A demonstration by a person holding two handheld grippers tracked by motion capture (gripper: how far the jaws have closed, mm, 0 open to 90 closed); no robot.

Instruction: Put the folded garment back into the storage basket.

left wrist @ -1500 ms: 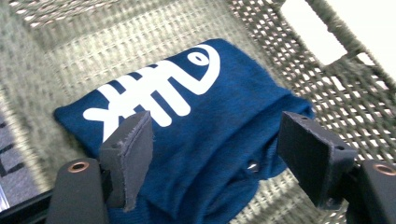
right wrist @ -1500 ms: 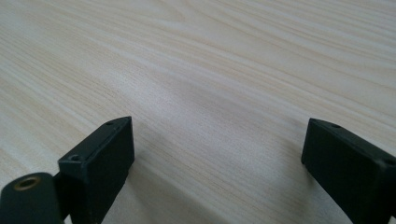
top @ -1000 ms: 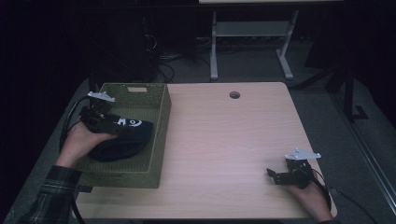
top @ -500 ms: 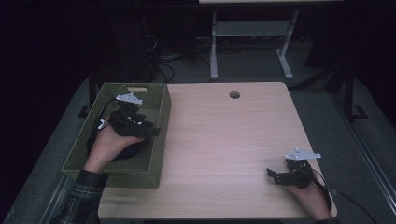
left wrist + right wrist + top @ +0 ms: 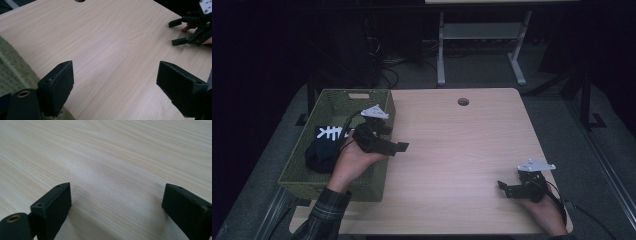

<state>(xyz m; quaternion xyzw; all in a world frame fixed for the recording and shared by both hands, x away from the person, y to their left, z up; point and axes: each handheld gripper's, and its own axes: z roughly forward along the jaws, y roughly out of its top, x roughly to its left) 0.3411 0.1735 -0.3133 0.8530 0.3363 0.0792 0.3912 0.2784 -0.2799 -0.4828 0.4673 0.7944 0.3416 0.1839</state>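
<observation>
Here, left tool [image 5: 398, 146] jaws apart above basket [image 5: 297, 176] edge, dark garment [image 5: 323, 147] inside, right tool [image 5: 505, 188] jaws apart, empty.

A dark, crumpled garment [image 5: 323, 149] with a white fishbone print on top lies bunched inside the olive-green woven basket [image 5: 301, 176], at the left of the high view. The basket sits upright on the table's left edge, its long side running toward the back.

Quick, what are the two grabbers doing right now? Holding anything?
Left gripper: open, empty, over the table beside the basket.
Right gripper: open, empty, low over the table.
</observation>
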